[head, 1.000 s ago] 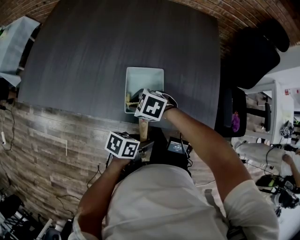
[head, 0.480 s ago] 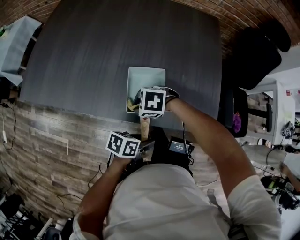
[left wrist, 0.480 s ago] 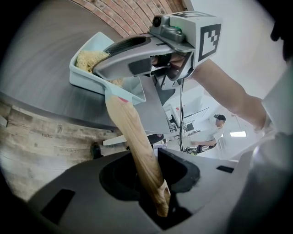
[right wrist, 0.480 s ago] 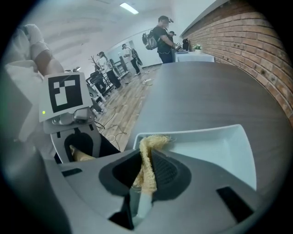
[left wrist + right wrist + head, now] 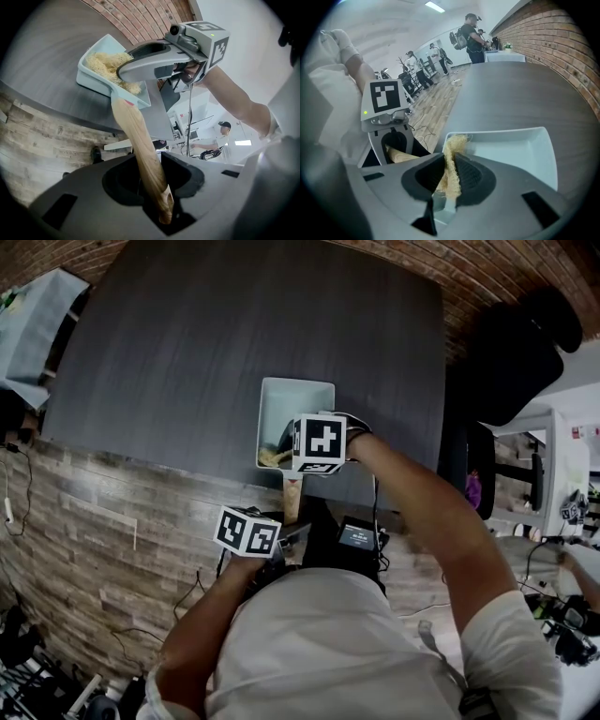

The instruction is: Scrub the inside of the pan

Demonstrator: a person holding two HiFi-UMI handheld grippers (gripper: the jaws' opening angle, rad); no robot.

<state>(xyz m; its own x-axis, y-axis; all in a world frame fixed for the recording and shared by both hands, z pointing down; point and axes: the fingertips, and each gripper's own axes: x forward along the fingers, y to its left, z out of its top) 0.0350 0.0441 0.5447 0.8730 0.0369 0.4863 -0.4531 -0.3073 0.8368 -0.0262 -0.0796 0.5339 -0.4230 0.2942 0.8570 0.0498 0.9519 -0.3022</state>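
While left tongs [image 5: 159, 187] clamp the handle [image 5: 135, 136] of one pan [image 5: 93, 85], right tongs [image 5: 451, 174] pinching one fibrous scrubber [image 5: 453, 143]

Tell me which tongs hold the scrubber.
The right tongs: shut on the straw-coloured scrubber inside the pan. The left tongs grip the pan's wooden handle instead.

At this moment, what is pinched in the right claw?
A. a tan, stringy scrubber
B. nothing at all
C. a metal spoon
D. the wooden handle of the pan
A: the right claw is shut on the tan scrubber at the near edge of the pan, while the wooden handle is in the left claw.
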